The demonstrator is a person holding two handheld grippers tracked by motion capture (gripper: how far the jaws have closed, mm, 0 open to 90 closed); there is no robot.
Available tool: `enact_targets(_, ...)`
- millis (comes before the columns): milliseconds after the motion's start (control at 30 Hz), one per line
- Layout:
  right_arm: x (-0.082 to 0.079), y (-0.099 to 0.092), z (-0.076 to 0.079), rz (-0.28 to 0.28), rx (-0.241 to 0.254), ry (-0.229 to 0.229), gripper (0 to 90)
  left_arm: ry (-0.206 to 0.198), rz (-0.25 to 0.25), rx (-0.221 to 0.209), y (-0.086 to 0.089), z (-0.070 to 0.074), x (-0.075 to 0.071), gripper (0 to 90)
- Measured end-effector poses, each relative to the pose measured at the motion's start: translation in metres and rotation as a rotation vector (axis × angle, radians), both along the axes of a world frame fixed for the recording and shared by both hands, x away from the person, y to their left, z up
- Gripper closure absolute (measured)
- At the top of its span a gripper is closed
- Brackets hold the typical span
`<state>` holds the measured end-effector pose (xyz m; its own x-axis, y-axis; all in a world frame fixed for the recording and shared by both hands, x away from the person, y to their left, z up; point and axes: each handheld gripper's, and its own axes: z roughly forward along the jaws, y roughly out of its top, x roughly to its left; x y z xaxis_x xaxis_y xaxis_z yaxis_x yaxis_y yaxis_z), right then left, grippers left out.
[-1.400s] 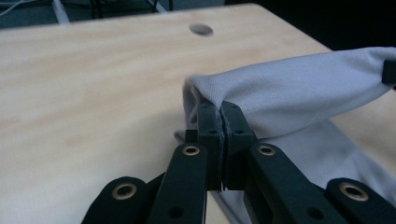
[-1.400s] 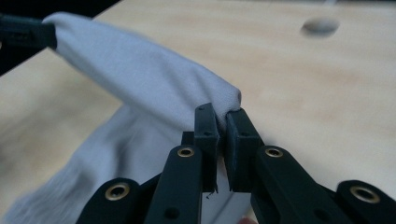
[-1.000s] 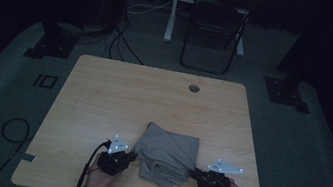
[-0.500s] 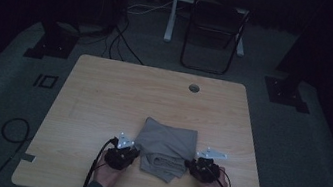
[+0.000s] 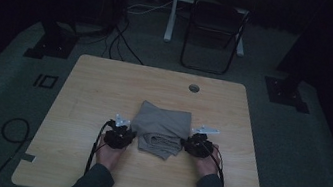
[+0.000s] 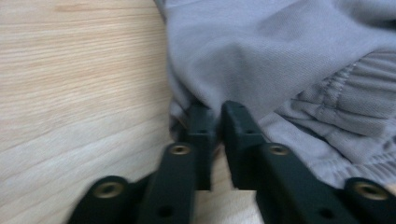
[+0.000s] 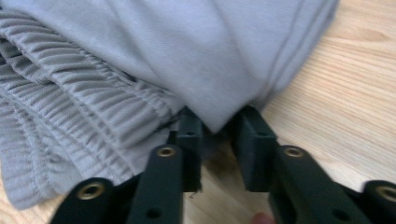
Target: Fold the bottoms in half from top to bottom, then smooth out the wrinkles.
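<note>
High view looks down on a dim room where a wooden table [image 5: 103,93] takes up the middle, with a small round hole [image 5: 194,88] near its far edge and a dark folding chair [image 5: 215,25] standing on the floor beyond it. Near the middle of the table, a little toward the near edge, lies a folded grey garment [image 5: 161,128], its smooth folded panel on the far side and its gathered elastic waistband bunched along the near side. The person's two forearms come in from the near edge, one to each side of the garment. At its left edge sits the left gripper [image 5: 121,134], and at its right edge the right gripper [image 5: 195,143], each tipped inward toward the cloth. In the left gripper view, the left gripper [image 6: 215,114] has its jaws slightly parted at the hem of the garment [image 6: 280,56], a fold of cloth sitting over the tips; the jaws have just been opening, and the pads are not pressing the fabric. In the right gripper view, the right gripper [image 7: 217,119] shows a wider gap, with a corner of the garment [image 7: 187,51] hanging down between the tips; these jaws too have just been opening, loose around the cloth rather than pinching it.
</note>
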<state>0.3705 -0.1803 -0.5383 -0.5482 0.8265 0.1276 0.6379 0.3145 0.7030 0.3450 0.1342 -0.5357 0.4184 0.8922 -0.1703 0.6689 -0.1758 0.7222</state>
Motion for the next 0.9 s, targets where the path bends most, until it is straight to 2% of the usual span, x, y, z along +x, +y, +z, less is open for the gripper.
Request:
enact_targets(67, -0.007, -0.008, 0.004, -0.002, 0.024, -0.004, 62.5, -0.009, -0.016, -0.013, 0.007, 0.004, -0.005, 70.5)
enact_targets(200, -0.021, -0.023, 0.013, -0.020, 0.035, -0.027, 54.1, -0.027, -0.009, -0.045, 0.020, 0.012, -0.015, 63.2)
enact_targets(300, -0.029, -0.031, 0.020, -0.030, 0.054, -0.049, 50.8, -0.044, 0.002, -0.067, 0.029, 0.019, -0.018, 60.7)
enact_targets(400, -0.035, -0.037, 0.027, -0.037, 0.088, -0.076, 49.2, -0.071, 0.012, -0.110, 0.034, 0.030, -0.017, 58.0)
enact_targets(467, -0.036, -0.038, 0.031, -0.044, 0.110, -0.090, 48.6, -0.080, 0.013, -0.120, 0.035, 0.035, -0.014, 55.5)
enact_targets(667, -0.029, -0.031, 0.035, -0.035, 0.110, -0.104, 50.5, -0.090, 0.010, -0.127, 0.025, 0.045, 0.006, 48.2)
enact_targets(900, -0.022, -0.027, 0.032, -0.047, 0.126, -0.096, 54.9, -0.035, 0.022, -0.133, 0.015, 0.042, 0.034, 42.0)
